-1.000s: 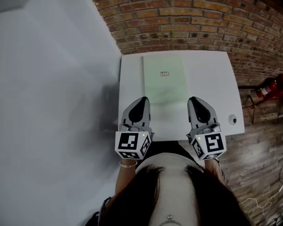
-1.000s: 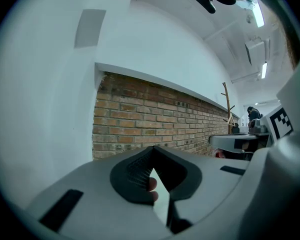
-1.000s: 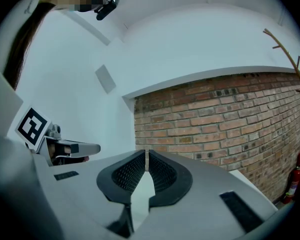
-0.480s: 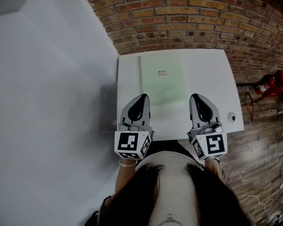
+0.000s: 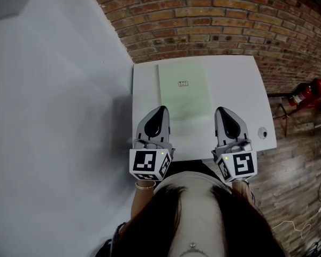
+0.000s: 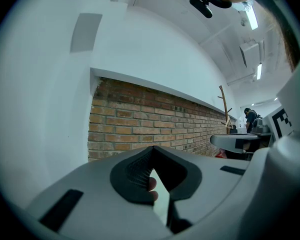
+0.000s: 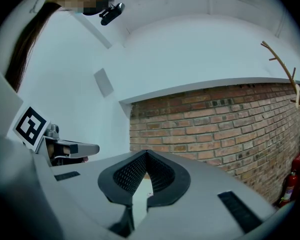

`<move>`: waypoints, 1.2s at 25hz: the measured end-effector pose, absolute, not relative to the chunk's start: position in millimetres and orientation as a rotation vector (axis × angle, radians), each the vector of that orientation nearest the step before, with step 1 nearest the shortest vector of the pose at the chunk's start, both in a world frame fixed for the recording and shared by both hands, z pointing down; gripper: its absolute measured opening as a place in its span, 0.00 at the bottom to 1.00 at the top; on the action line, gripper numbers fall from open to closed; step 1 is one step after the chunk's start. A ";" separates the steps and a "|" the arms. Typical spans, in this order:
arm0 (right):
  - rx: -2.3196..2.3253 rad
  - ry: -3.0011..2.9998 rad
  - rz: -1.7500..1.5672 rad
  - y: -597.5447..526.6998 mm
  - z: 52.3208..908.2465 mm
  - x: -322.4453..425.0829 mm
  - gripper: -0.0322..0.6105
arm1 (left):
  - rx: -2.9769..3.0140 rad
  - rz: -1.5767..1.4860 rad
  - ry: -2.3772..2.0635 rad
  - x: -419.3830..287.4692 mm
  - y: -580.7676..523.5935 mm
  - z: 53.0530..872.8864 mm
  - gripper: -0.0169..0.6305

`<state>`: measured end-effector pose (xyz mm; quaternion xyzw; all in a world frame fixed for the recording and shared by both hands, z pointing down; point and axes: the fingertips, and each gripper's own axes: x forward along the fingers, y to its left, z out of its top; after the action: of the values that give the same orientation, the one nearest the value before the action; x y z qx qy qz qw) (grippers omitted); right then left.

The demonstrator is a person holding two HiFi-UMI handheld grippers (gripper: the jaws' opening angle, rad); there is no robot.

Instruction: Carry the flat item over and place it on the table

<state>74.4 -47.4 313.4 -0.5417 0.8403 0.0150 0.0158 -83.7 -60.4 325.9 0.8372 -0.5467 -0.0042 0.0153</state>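
Note:
A pale green flat sheet [image 5: 184, 92] with a small label lies on the white table [image 5: 235, 84], running from the far edge toward me. My left gripper [image 5: 160, 111] hovers level over the near edge by the sheet's left side. My right gripper [image 5: 222, 112] is level just right of the sheet. In the left gripper view the left gripper [image 6: 152, 151] has its dark pads together. The right gripper [image 7: 146, 156] looks the same in its own view, its jaws having just closed the last bit. I see no sheet pinched in either.
A brick wall [image 5: 214, 20] stands behind the table and a white wall [image 5: 53, 90] runs along the left. A small round fitting [image 5: 263, 133] sits near the table's right front corner. A red fire extinguisher [image 5: 305, 96] stands on the wooden floor at right.

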 end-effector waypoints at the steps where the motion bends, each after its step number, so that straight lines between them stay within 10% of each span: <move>1: -1.688 2.611 0.048 -47.9 312.9 75.0 0.11 | 2.605 -0.014 -1.701 -83.6 -60.9 325.9 0.04; 30: -1.749 2.592 -0.017 -60.0 324.4 86.9 0.11 | 2.570 0.068 -1.722 -79.5 -71.8 338.7 0.04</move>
<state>86.9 -60.0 324.4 -0.5593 0.8289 -0.0055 0.0073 -79.5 -71.8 338.7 0.8304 -0.5563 0.0219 0.0236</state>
